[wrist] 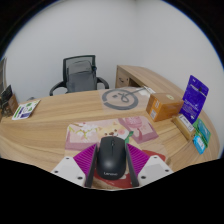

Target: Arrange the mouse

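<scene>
While the gripper points forward over the light wooden tabletop, a black, rounded computer mouse with a scroll wheel and small white lettering near its rear sits between the two fingers at the bottom centre of the frame. Magenta pads flank it left and right. Fingers are set roughly one mouse-width apart, and the pads appear to meet the mouse's sides; whether they actually press on it cannot be told. Whether the mouse rests on the wood or is lifted also cannot be told.

Just above the mouse, mid-frame, lies a flat pink-and-white printed packet, with a second pink patterned packet to its right. Further up, a round grey mat with a dark looping pattern lies on the table. Centre right: a brown cardboard box, and beyond it an upright purple package. A green-and-white item lies at the right edge. Upper left of centre: a black mesh office chair against a white wall. Far left: a small stack of printed material.
</scene>
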Tool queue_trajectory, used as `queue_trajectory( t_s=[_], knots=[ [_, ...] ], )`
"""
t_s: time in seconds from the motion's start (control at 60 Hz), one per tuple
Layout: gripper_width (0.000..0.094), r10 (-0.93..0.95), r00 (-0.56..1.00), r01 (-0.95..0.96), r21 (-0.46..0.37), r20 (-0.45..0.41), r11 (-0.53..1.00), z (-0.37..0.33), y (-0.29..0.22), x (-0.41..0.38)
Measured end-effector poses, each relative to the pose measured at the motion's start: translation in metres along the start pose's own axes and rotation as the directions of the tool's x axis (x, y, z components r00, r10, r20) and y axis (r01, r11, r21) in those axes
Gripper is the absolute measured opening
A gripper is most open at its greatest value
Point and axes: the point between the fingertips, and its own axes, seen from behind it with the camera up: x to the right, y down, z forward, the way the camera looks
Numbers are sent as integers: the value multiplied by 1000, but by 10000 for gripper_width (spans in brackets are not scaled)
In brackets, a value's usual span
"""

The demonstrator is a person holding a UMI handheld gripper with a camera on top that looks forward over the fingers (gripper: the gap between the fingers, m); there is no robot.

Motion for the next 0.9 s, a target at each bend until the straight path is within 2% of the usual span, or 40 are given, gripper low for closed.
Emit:
queue_trajectory(
  t_s=[0.05,0.1,0.15,0.283,0.417,0.517,0.7,0.9],
  knots=[
    [683,5,1000,-5,-8,-15,1000,-1,2,6],
    [881,-2,999,2,-3,-36,1000,-4,0,13],
    [840,7,1000,-7,-14,-30,1000,-12,1,13],
    [868,38,999,-38,15,9,999,-59,-20,14],
    [868,10,997,-13,45,78,999,-148,-41,3],
    [870,-28,995,21,75,95,997,-225,-48,-4],
    [865,-62,991,49,108,122,993,-345,-29,-19],
    [865,-84,988,69,116,133,991,-427,13,-31]
  ],
)
